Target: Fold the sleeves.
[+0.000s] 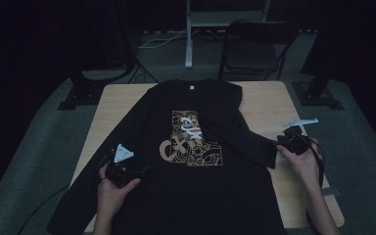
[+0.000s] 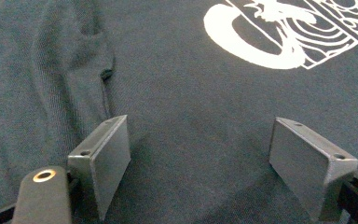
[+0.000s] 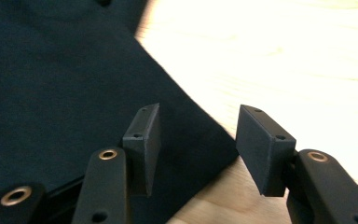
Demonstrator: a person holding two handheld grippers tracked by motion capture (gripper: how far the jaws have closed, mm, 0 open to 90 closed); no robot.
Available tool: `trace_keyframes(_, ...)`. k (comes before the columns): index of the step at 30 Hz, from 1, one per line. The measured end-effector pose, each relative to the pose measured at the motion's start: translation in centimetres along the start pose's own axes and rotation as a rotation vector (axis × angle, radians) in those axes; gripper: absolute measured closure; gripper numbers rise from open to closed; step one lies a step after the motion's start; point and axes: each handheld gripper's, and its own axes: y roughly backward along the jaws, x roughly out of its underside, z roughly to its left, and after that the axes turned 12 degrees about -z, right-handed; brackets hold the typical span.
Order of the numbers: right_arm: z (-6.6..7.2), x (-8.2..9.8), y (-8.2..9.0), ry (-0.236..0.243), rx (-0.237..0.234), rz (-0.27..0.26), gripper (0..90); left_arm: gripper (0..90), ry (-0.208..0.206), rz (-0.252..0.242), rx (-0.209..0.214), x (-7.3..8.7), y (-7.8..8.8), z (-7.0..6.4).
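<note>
Black long-sleeve T-shirt [image 1: 196,166] is soft, light, floppy; best pinched at the cuff, frame right. Right gripper [image 3: 198,140] half-open over it; left gripper [image 2: 198,158] wide, empty.

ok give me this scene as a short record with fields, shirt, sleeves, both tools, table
item: black long-sleeve shirt lying front up, gold print on the chest
right sleeve: folded across the body, cuff at the shirt's right edge
left sleeve: spread out toward the near left table edge
left tool: jaws wide apart over flat fabric, below and left of the print, nothing between them
right tool: jaws part open, astride the edge of the cuff, not pressing it
table: light wood, bare at the right of the shirt
background: folding chair behind the table
</note>
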Motion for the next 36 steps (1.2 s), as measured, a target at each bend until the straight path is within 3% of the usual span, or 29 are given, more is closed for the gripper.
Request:
trace_keyframes(4, -0.4, 0.2, 0.0, -0.016, 0.016, 0.014, 49.2, 22.2, 0.001, 0.0, 0.0, 0.0, 0.0, 0.0)
trace_keyframes(8, -0.2, 0.4, -0.1, 0.006, 0.035, 0.02, 49.9, 22.2, 0.0, 0.0, 0.0, 0.0, 0.0, 0.0)
trace_keyframes(22, 0.6, 0.4, -0.1, 0.036, 0.029, 0.019, 74.2, 22.2, 0.004, -0.002, -0.004, 0.0, 0.0, 0.1)
trace_keyframes(26, 0.9, 0.4, -0.1, 0.046, 0.014, 0.02, 82.3, 22.3, 0.002, -0.025, -0.006, 0.1, 0.3, 0.0)
trace_keyframes(34, 1.1, 0.4, -0.2, 0.046, 0.023, 0.021, 84.0, 22.3, 0.044, -0.07, -0.023, 0.2, 0.8, 0.5)
trace_keyframes(36, 1.2, 0.4, -0.2, 0.061, 0.027, 0.018, 84.3, 22.3, 0.037, -0.077, -0.039, 0.2, 0.9, 0.5)
